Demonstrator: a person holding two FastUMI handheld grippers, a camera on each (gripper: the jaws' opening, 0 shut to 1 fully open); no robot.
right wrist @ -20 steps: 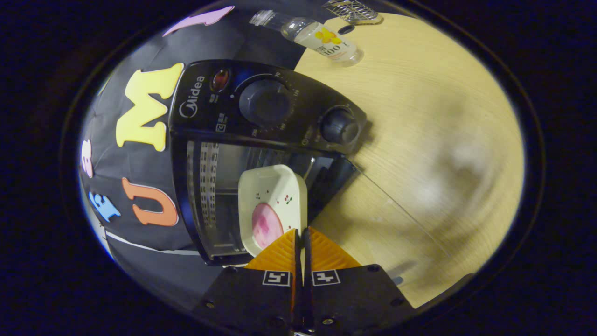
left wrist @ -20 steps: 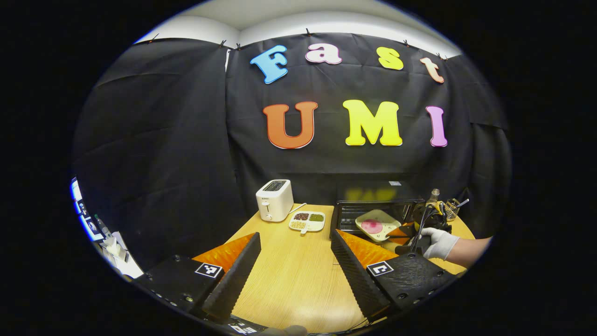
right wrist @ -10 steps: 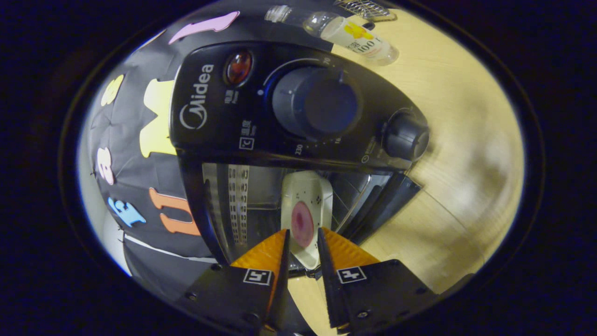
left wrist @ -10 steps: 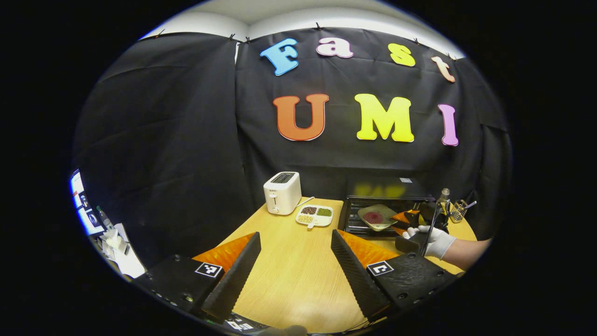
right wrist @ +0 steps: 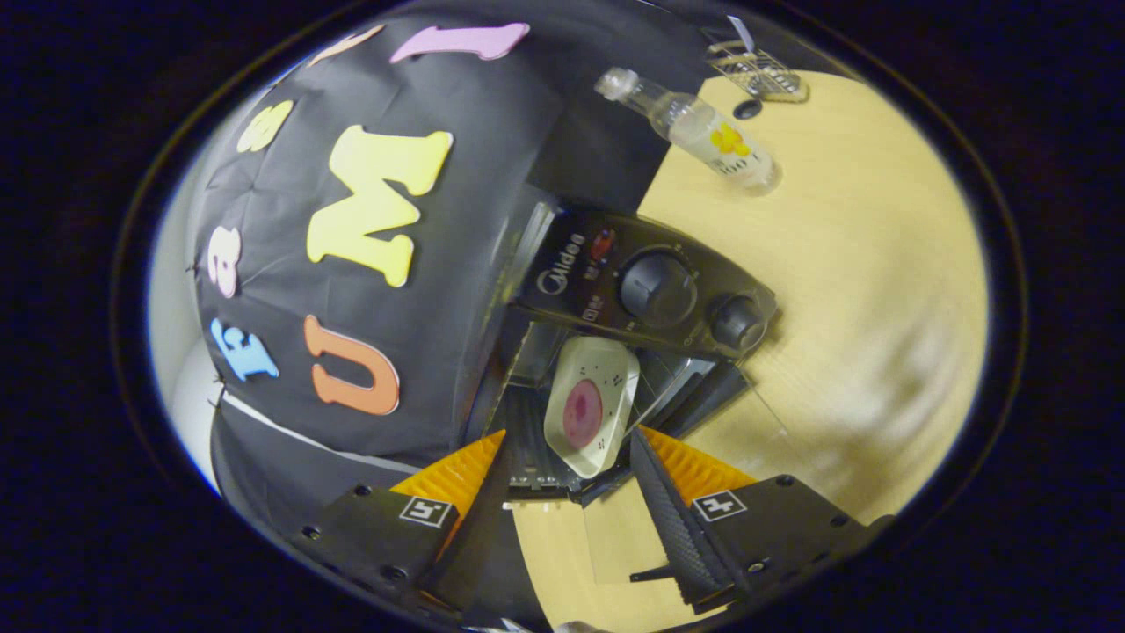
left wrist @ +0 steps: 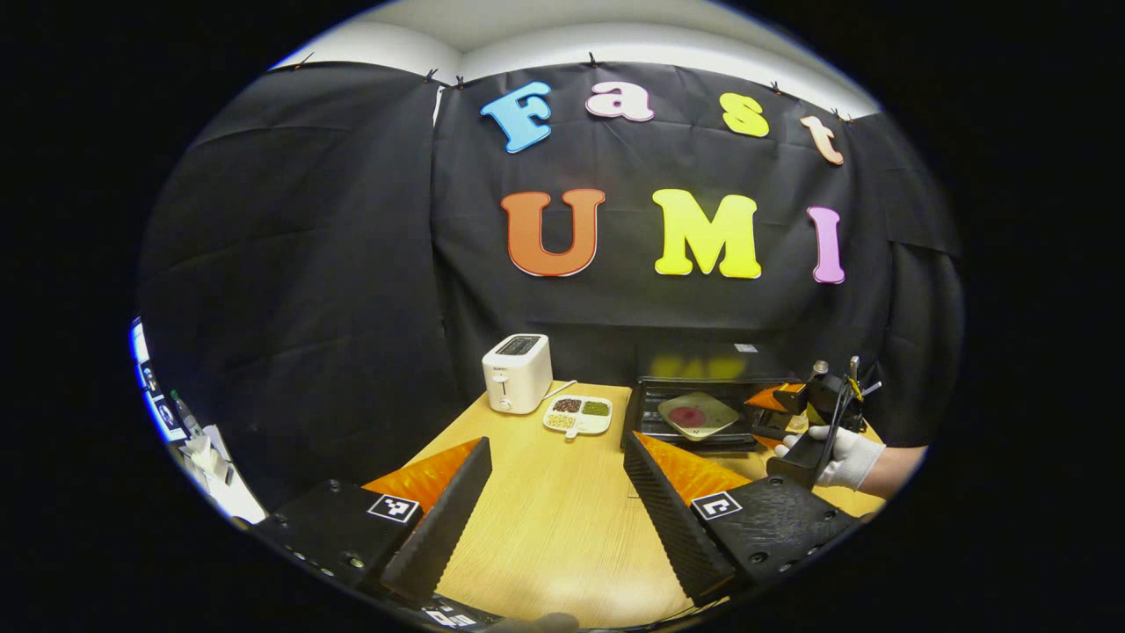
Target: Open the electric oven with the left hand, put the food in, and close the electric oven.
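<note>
The black electric oven stands at the table's back right with its door folded down. A white plate with a pink round of food lies in its mouth. In the right gripper view the same plate rests just beyond my right gripper, which is open and touches nothing; the oven's knob panel sits beside the plate. A gloved hand holds that right gripper at the oven's front. My left gripper hangs open over the middle of the table, well short of the oven.
A white toaster and a divided dish of grains stand at the table's back, left of the oven. A clear bottle and a wire holder sit on the wooden table beyond the oven.
My right gripper opened, let go of the plate and drew back from the oven; the plate stayed in the oven's mouth. My left gripper hardly shifted.
</note>
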